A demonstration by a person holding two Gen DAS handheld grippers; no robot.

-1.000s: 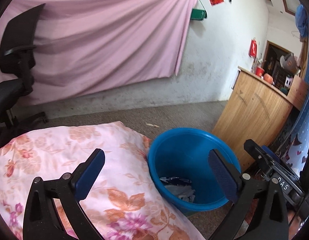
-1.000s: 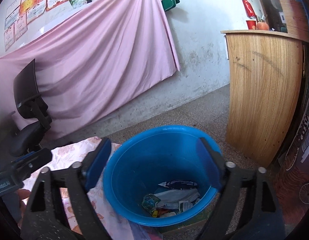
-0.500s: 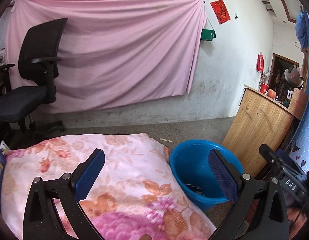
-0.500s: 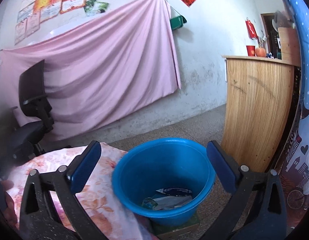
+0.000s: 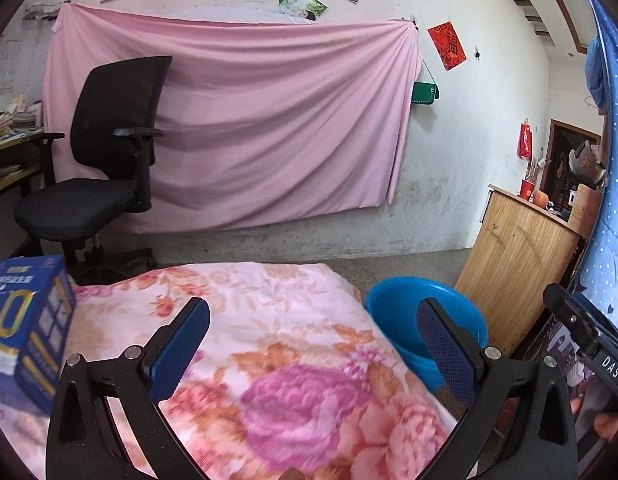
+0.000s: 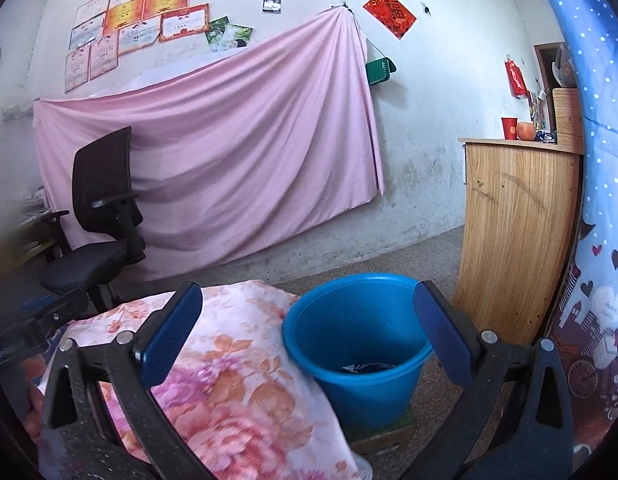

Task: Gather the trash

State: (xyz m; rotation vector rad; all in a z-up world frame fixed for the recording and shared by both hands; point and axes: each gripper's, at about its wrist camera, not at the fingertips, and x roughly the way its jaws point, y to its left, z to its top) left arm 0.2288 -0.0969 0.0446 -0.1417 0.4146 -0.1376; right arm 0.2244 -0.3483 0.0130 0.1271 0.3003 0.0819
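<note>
A blue plastic bucket (image 6: 359,344) stands on a flat cardboard box on the floor beside a floral-covered surface (image 6: 229,360); a dark wrapper shows at its bottom. In the left wrist view the bucket (image 5: 405,312) sits at the cloth's right edge. My left gripper (image 5: 313,344) hangs open over the floral cloth (image 5: 277,360), empty. My right gripper (image 6: 307,336) is open too, held above the cloth's edge and the bucket, with nothing between its fingers. A blue carton (image 5: 27,328) stands on the cloth at the far left.
A black office chair (image 5: 97,168) stands behind the cloth on the left. A pink sheet (image 5: 249,128) hangs on the back wall. A wooden cabinet (image 6: 517,232) rises right of the bucket, with a blue patterned curtain (image 6: 601,240) beside it.
Both grippers have pulled up and back from the bucket; the views now take in more wall and chair. The blue carton has come into the left view. Both stay open.
</note>
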